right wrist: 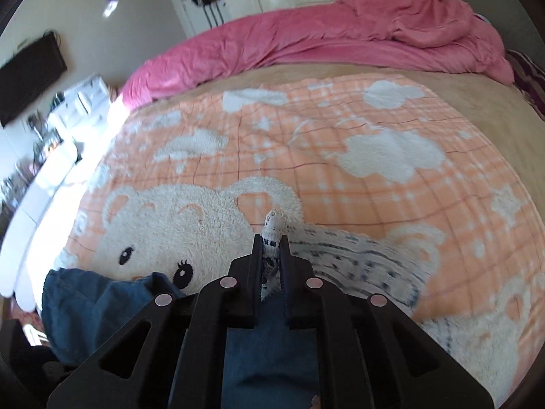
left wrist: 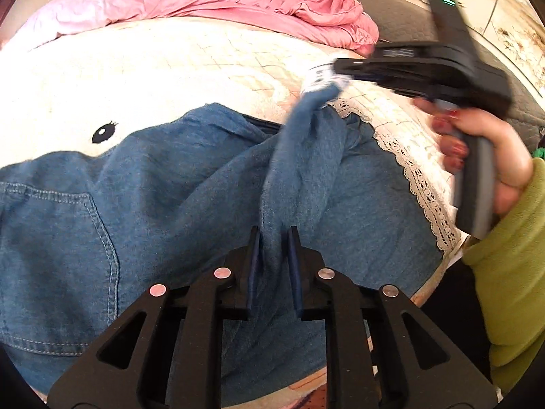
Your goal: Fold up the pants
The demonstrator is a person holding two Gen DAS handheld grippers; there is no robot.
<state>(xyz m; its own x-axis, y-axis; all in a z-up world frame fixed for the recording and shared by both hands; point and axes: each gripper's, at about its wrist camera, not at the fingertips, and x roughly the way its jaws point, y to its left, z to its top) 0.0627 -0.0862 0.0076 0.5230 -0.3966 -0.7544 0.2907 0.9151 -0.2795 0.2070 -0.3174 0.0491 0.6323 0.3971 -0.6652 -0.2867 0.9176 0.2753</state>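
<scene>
Blue denim pants point(left wrist: 143, 184) with white lace hems point(left wrist: 425, 187) lie spread on a bear-print blanket point(left wrist: 136, 78). My left gripper point(left wrist: 274, 238) is shut on a raised fold of the denim. My right gripper point(left wrist: 340, 71) shows at the upper right of the left wrist view, held by a hand with red nails, and pulls a pant-leg end upward. In the right wrist view my right gripper point(right wrist: 271, 242) is shut on the white lace hem point(right wrist: 274, 225), with denim point(right wrist: 102, 303) below and to the left.
A crumpled pink duvet point(right wrist: 340, 34) lies along the far side of the bed. The orange blanket point(right wrist: 340, 177) with white clouds stretches ahead of the right gripper. A grey headboard point(left wrist: 391, 10) stands at the far right. White furniture point(right wrist: 51, 136) stands left of the bed.
</scene>
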